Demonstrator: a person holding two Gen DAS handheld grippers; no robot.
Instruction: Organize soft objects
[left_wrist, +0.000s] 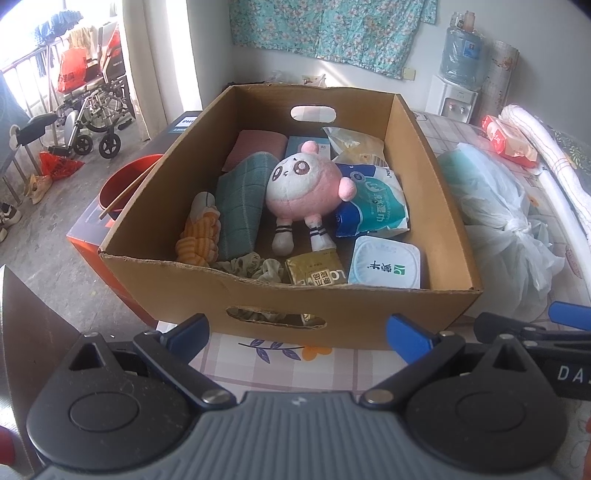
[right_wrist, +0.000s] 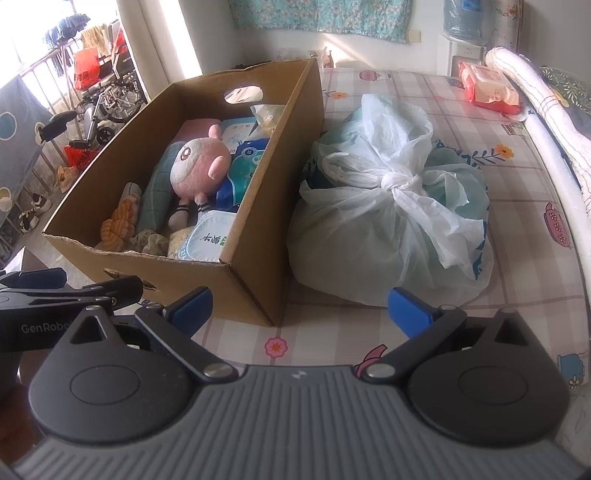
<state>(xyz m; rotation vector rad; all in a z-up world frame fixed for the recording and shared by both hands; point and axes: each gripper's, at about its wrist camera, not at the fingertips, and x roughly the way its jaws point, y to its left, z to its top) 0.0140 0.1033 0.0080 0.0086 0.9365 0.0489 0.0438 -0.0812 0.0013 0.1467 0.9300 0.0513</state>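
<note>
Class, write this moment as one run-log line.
phase: pre-grasp | left gripper: open, empty, facing cardboard box | right gripper: open, empty | plush toy: inside box | tied plastic bag: beside box

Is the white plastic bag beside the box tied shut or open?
Tied shut: the plastic bag has its handles knotted on top, with no opening visible.

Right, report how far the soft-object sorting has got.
Done: nothing evident; the plush toy, green towel and orange sock lie mixed with packets in the cardboard box. In hand: nothing; left claw and right claw are open and empty. Left: the whole sorting.
</note>
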